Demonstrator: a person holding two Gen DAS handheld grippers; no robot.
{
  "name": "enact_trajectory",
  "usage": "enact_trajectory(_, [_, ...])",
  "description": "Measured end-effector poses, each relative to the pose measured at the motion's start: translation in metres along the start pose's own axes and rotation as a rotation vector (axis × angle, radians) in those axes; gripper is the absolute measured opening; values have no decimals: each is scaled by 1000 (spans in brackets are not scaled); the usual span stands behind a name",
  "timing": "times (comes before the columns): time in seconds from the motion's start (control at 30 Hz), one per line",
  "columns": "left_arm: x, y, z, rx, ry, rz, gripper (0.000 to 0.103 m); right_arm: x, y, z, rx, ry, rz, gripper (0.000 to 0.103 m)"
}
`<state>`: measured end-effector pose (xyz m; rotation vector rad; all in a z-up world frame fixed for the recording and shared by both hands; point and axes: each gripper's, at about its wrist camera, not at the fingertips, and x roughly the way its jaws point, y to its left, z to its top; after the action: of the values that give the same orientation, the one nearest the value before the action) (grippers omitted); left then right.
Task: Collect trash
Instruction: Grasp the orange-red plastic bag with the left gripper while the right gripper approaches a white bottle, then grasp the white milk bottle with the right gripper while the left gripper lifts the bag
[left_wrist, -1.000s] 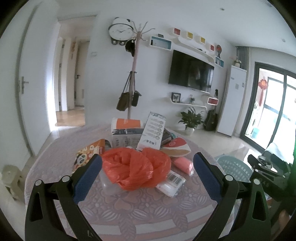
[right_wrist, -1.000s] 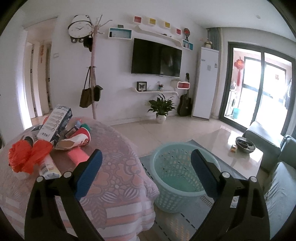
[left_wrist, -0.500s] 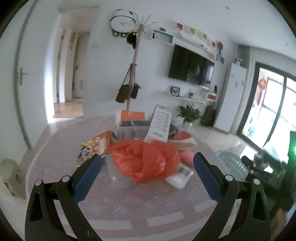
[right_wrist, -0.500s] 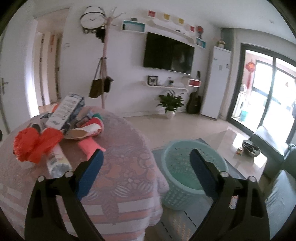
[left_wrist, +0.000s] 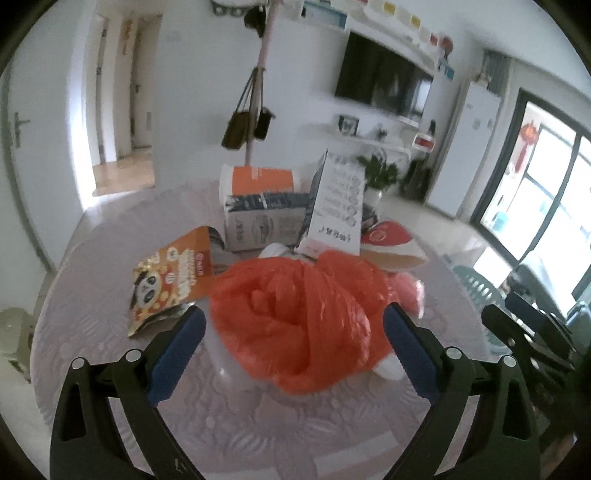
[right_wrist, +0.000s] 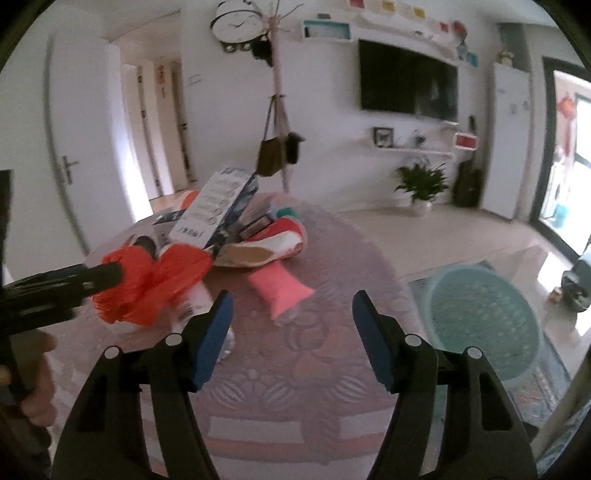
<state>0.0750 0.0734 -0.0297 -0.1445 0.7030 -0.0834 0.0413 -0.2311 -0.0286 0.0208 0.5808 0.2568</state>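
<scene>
The left gripper (left_wrist: 293, 325) stands wide, its 2 blue pads on either side of the crumpled orange plastic bag (left_wrist: 295, 314) without pressing it. A panda snack packet (left_wrist: 173, 280) lies just left of its left finger. The right gripper (right_wrist: 291, 314) (jaws have just been narrowing, now about half open) holds nothing; a pink packet (right_wrist: 280, 288) lies just ahead of it, the teal laundry basket (right_wrist: 484, 317) on the floor to its right.

Pink packet (right_wrist: 281, 287) before right hand-held gripper (right_wrist: 291, 317)
</scene>
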Motion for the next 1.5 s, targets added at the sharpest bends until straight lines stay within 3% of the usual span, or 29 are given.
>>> enact_trajectory(0.1, [16, -6, 0, 29, 51, 41, 86, 4, 3, 1, -10, 5, 7, 63])
enact_trajectory(0.17, [17, -11, -1, 54, 54, 48, 86, 8, 3, 3, -14, 16, 25, 63])
enact_trajectory(0.27, [19, -18, -2, 86, 57, 81, 78, 15, 4, 5, -5, 42, 71, 63])
enact_trajectory(0.53, [10, -22, -11, 131, 36, 54, 55, 27, 12, 3, -18, 72, 105, 63])
enact_trajectory(0.7, [-7, -20, -10, 116, -21, 4, 39, 32, 18, 2, -31, 81, 117, 63])
enact_trajectory(0.93, [-53, 15, 3, 25, -156, 16, 37, 46, 24, 14, -16, 100, 149, 64])
enact_trajectory(1.1, [-79, 54, 5, -61, -222, 56, 37, 68, 50, 23, -82, 155, 190, 64])
enact_trajectory(1.27, [-81, 77, 1, -117, -215, 58, 37, 101, 81, 22, -163, 234, 203, 63])
enact_trajectory(1.4, [-80, 81, -1, -119, -211, 59, 37, 123, 84, 21, -129, 310, 253, 63])
enact_trajectory(1.5, [-80, 82, -1, -116, -211, 60, 37, 131, 92, 11, -168, 375, 256, 57])
